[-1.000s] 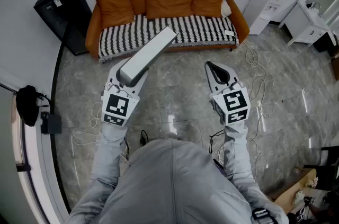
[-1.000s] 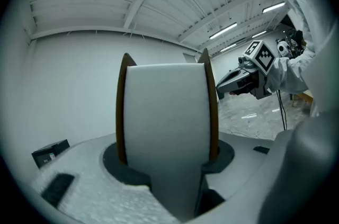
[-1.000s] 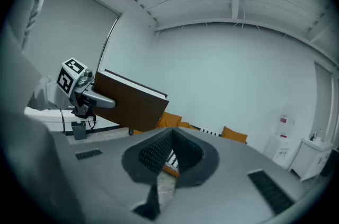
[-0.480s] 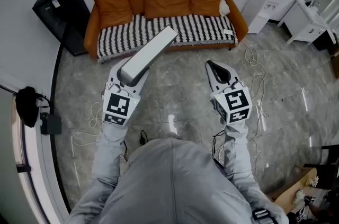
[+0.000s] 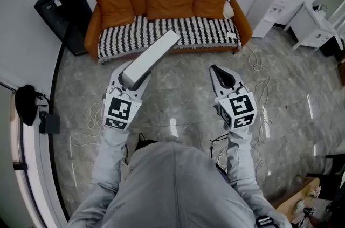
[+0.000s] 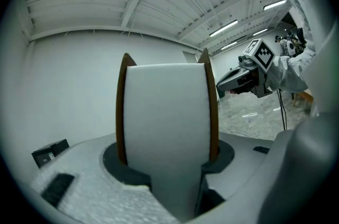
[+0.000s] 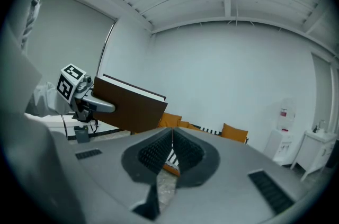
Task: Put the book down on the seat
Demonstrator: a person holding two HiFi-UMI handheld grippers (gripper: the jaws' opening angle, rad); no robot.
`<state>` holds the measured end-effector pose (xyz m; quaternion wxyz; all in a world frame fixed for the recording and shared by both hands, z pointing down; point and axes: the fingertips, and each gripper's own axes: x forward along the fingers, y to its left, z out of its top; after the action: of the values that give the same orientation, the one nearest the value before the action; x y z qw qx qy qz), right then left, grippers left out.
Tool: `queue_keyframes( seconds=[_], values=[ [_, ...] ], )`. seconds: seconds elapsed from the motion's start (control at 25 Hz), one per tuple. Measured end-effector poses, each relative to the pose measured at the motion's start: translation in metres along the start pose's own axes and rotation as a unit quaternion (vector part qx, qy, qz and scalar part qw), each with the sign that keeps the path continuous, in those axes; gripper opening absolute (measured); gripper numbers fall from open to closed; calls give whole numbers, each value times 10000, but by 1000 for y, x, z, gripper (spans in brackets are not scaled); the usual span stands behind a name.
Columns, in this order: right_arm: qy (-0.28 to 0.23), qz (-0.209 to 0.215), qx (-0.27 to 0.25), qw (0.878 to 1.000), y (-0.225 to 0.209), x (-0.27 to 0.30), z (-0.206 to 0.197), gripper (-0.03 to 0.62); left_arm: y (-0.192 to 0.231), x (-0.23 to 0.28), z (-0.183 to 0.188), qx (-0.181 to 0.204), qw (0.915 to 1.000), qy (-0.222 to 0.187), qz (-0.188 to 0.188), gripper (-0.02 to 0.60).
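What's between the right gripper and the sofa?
Just bare grey floor, seen in the head view. Nothing stands between the right gripper and the sofa.

right gripper [image 7: 172, 130] jaws pressed together, nothing between them. off to the left, the left gripper [image 7: 100, 105] clamps a brown-covered book [image 7: 135, 109], held up and tilted. beyond the jaw tips, orange cushions [image 7: 234, 133] on a striped sofa [image 7: 204, 130]. white water dispenser [image 7: 280, 135] far right.
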<state>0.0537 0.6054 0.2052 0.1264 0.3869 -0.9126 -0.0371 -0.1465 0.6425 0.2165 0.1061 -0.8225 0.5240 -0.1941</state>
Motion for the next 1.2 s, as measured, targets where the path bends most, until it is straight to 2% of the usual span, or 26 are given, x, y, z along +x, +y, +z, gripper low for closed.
queue_keyframes(
  seconds=[0.16, 0.36, 0.68, 0.96, 1.2],
  values=[
    [-73, 67, 6, 10000, -10, -7, -8, 29, -12, 2, -4, -63, 9999, 107, 85, 225],
    [-197, 58, 179, 9996, -18, 0, -13, 29, -18, 13, -9, -13, 9997, 243, -40, 225],
    [17, -111, 300, 9995, -56, 46, -32, 29, 4, 85, -26, -198, 9991, 210, -316, 225],
    [157, -305, 190, 9992, -111, 132, -23, 29, 65, 179, -37, -274, 9982, 98, -529, 225],
    [164, -373, 275, 9988, -142, 201, -1, 29, 132, 236, -38, -345, 9975, 103, -606, 225]
  ],
)
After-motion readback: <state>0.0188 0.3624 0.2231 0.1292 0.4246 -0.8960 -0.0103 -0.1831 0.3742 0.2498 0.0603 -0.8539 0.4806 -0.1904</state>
